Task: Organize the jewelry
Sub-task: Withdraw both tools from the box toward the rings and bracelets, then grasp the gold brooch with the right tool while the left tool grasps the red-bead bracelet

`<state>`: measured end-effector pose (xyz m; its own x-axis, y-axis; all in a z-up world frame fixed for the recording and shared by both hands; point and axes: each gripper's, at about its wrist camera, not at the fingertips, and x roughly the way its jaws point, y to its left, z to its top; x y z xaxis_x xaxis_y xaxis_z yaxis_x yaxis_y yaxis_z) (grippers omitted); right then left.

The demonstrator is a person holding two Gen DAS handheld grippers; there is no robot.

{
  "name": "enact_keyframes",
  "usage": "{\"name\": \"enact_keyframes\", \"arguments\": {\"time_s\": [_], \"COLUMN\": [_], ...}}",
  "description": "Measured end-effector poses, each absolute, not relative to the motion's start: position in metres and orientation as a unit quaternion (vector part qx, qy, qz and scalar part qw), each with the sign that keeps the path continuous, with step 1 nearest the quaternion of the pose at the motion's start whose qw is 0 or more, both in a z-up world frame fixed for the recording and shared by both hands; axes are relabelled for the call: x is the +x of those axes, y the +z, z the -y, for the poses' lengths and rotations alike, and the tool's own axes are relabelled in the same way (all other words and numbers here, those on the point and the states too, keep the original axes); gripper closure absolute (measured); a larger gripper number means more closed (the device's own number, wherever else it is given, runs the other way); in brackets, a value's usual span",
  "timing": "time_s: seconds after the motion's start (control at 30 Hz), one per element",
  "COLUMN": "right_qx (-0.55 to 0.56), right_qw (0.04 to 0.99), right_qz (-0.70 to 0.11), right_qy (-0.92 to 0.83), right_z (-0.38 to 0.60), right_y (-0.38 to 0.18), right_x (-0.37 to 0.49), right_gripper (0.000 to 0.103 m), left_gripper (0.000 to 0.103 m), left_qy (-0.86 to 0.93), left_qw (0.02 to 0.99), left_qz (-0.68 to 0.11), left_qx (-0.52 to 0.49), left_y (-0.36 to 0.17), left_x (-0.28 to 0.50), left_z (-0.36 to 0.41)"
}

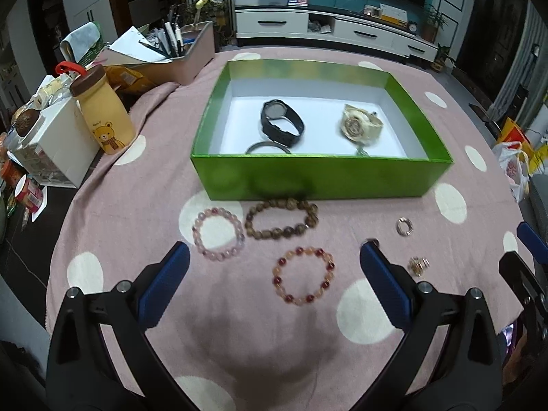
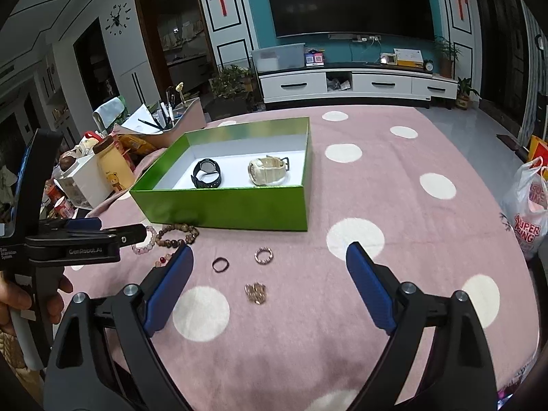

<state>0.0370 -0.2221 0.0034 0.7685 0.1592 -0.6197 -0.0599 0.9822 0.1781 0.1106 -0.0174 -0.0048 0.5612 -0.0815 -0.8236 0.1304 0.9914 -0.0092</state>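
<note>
Both claws hang over the pink, white-dotted bench cloth (image 1: 342,61), and both are spread wide with nothing between the blue pads. The left claw (image 1: 274,257) frames a red-and-amber bead bracelet (image 1: 303,275) lying flat on the cloth right between its fingers. At eleven o'clock from that one sits a pale pink crystal bead bracelet (image 1: 219,233), and at twelve a brown wooden bead bracelet (image 1: 281,217), its far edge just beside the front wall of the open green cardboard box (image 1: 318,178).

Inside the box, on the white floor: a black digital wristwatch (image 1: 282,121) on the left, a cream-coloured wristwatch (image 1: 358,125) at its three o'clock, well apart, and a thin grey ring-shaped band (image 1: 267,147) against the near wall, partly hidden.

Over to the right claw (image 2: 270,258): three small pieces lie loose on the cloth between its fingers. A thin dark ring (image 2: 220,264) at ten o'clock, a beaded silver-pink ring (image 2: 263,256) at twelve, and a gold filigree ring (image 2: 256,293) nearest the camera. None touch.

At nine o'clock of the box, off the cloth's edge, stands a yellow bear-print bottle with a brown cap (image 1: 102,113).
</note>
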Motion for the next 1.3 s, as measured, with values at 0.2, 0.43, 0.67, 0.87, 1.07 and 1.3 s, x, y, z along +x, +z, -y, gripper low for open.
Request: {"name": "enact_keyframes", "arguments": {"time_s": [0.2, 0.43, 0.67, 0.87, 1.07, 1.3], "right_qx": [0.075, 0.090, 0.097, 0.090, 0.084, 0.098], "right_qw": [0.937, 0.931, 0.920, 0.914, 0.906, 0.900], "right_qz": [-0.337, -0.345, -0.370, -0.376, -0.390, -0.396], "right_qy": [0.059, 0.074, 0.091, 0.122, 0.145, 0.152], "right_z": [0.224, 0.236, 0.237, 0.225, 0.213, 0.212], "right_y": [0.000, -0.010, -0.029, -0.043, -0.061, -0.071], "right_x": [0.022, 0.004, -0.003, 0.000, 0.014, 0.032], "right_gripper": [0.012, 0.012, 0.012, 0.012, 0.024, 0.047], "left_gripper": [0.002, 0.002, 0.002, 0.002, 0.002, 0.016], "left_qy": [-0.069, -0.071, -0.077, -0.097, -0.096, -0.082], "left_qw": [0.883, 0.881, 0.880, 0.880, 0.884, 0.883], "left_qz": [-0.463, -0.467, -0.468, -0.464, -0.457, -0.462], "left_qx": [0.034, 0.034, 0.018, 0.015, 0.007, -0.018], "left_y": [-0.005, -0.010, -0.022, -0.039, -0.053, -0.061], "left_x": [0.094, 0.079, 0.069, 0.063, 0.063, 0.076], "left_z": [0.025, 0.025, 0.016, 0.018, 0.014, 0.003]}}
